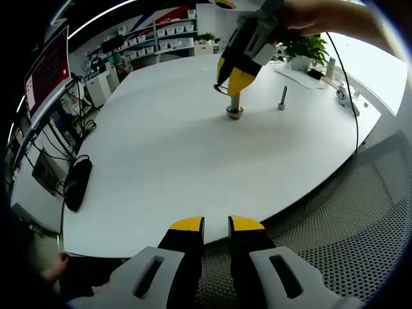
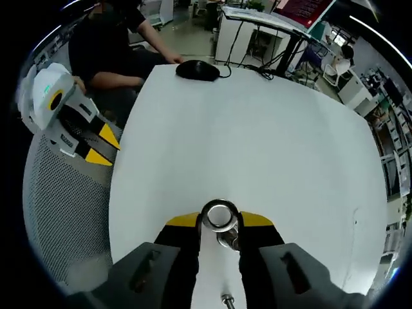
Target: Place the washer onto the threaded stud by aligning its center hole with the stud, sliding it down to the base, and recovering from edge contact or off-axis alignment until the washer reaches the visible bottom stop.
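Washer (image 2: 219,216) sits gripped in your right gripper (image 2: 219,222) over the stud (image 1: 234,106); keep it level, lower straight. Left gripper (image 1: 215,224) holds nothing, jaws slightly apart.

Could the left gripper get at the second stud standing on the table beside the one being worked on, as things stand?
Probably not directly. The left gripper sits back off the near table edge, over the mesh chair, while the spare stud stands far across, beside the right gripper at the threaded stud. Nothing blocks the way.
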The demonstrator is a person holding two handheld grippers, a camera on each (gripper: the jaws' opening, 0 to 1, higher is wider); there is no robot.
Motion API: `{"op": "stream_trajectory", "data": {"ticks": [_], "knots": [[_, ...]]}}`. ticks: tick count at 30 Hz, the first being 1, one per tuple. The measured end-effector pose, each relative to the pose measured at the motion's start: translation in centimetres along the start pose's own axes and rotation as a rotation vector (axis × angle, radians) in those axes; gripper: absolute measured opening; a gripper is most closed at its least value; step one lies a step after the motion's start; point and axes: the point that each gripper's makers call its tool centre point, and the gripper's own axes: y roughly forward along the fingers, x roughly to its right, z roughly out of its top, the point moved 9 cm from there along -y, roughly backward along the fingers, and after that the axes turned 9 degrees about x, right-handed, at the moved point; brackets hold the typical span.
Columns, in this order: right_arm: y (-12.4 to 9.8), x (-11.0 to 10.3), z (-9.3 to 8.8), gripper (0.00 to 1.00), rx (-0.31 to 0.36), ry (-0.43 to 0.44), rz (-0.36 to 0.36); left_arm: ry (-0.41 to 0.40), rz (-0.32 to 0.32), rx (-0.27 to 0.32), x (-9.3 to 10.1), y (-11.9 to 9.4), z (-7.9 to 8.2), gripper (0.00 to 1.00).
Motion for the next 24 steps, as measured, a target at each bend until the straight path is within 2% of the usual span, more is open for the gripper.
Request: {"op": "stream_trajectory", "data": {"ticks": [4, 12, 17, 24], "knots": [[-1.4, 0.1, -0.3, 0.23, 0.007, 0.049, -0.026, -0.001, 0.0, 0.0, 0.0, 0.0, 0.0, 0.12], [-2.8, 0.6, -1.9, 0.23, -0.031, 0.118, -0.055, -0.002, 0.002, 0.001, 0.0, -0.1, 0.0, 0.12], [-2.9, 1.1, -3.0, 0.23, -0.063, 0.14, -0.06, -0.002, 0.002, 0.001, 0.0, -0.1, 0.0, 0.12], [-2.3, 1.7, -3.6, 0.23, -0.091, 0.157, -0.046, -0.001, 0.001, 0.0, 0.0, -0.1, 0.0, 0.12]]}}
